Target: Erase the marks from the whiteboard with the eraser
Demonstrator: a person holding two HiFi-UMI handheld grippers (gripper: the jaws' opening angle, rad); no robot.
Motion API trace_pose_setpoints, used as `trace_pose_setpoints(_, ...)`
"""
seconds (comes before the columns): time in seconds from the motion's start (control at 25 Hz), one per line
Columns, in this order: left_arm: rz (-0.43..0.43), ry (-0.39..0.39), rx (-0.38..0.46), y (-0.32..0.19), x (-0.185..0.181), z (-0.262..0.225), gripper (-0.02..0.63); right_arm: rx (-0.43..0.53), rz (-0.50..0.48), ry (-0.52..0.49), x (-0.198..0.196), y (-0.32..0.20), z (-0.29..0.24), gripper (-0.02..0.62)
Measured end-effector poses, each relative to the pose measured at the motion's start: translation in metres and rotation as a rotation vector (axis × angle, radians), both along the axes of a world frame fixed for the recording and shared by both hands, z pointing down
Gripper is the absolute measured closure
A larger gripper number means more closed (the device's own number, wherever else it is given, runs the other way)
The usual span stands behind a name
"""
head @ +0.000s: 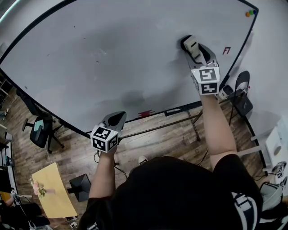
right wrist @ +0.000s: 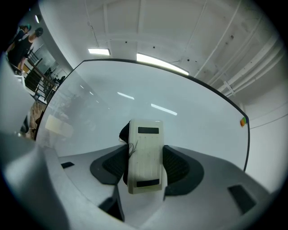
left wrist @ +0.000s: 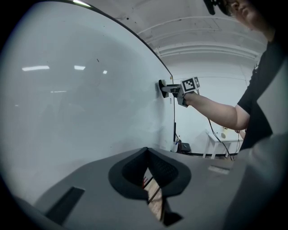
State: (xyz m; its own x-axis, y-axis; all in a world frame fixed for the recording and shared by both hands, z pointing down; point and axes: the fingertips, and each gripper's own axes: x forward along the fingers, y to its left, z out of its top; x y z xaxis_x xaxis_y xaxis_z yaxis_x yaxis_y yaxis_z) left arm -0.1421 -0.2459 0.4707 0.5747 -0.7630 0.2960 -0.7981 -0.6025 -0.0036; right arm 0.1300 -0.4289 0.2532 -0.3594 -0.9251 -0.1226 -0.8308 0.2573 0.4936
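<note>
The eraser (right wrist: 145, 155), a cream block with two dark strips on its back and a dark pad underneath, sits upright between the jaws of the right tongs (right wrist: 145, 165), which are clenched on its two long sides. In the head view the eraser (head: 191, 46) is pressed flat against the whiteboard (head: 112, 58) in its far right part, with the right tongs (head: 192, 48) behind it. The left gripper view shows the same contact from the side, pad against the board (left wrist: 67, 112). Just right of the eraser, near the board's right edge, there is a small red mark (head: 226, 50), and a few faint dark specks (head: 96, 60) lie well to the left in the middle of the board. Coloured magnets (head: 249, 12) cluster in the far right corner. The left tongs (left wrist: 148, 170) are clenched with nothing between the jaws. They are held low at the board's bottom rail (head: 180, 109), well apart from the eraser. Below the board is a wood floor (head: 157, 141) with an office chair (head: 40, 130) at the left, a yellow desk (head: 50, 191) nearer, and another chair (head: 241, 95) at the right.
</note>
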Motion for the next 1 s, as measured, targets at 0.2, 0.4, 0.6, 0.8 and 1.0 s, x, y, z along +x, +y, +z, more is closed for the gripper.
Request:
trace_pose_setpoints(0.2,0.013,-0.008,0.009,0.003,0.008,-0.003,0.595,-0.035,-0.011,-0.003,0.004,0.014,0.013,0.360)
trace_pose_setpoints(0.4,0.030,-0.014,0.021,0.012,0.016,-0.007,0.595,-0.051,-0.017,-0.011,0.009,0.032,0.023,0.360)
trace_pose_setpoints(0.6,0.035,-0.013,0.030,0.020,0.021,-0.012,0.595,-0.071,-0.023,-0.021,0.018,0.047,0.031,0.360)
trace_pose_setpoints(0.8,0.046,-0.013,0.027,0.030,0.027,-0.011,0.595,-0.099,-0.023,-0.016,0.024,0.065,0.046,0.360)
trace_pose_setpoints(1.0,0.052,-0.012,0.029,0.038,0.036,-0.011,0.595,-0.129,-0.035,-0.017,0.028,0.080,0.066,0.360)
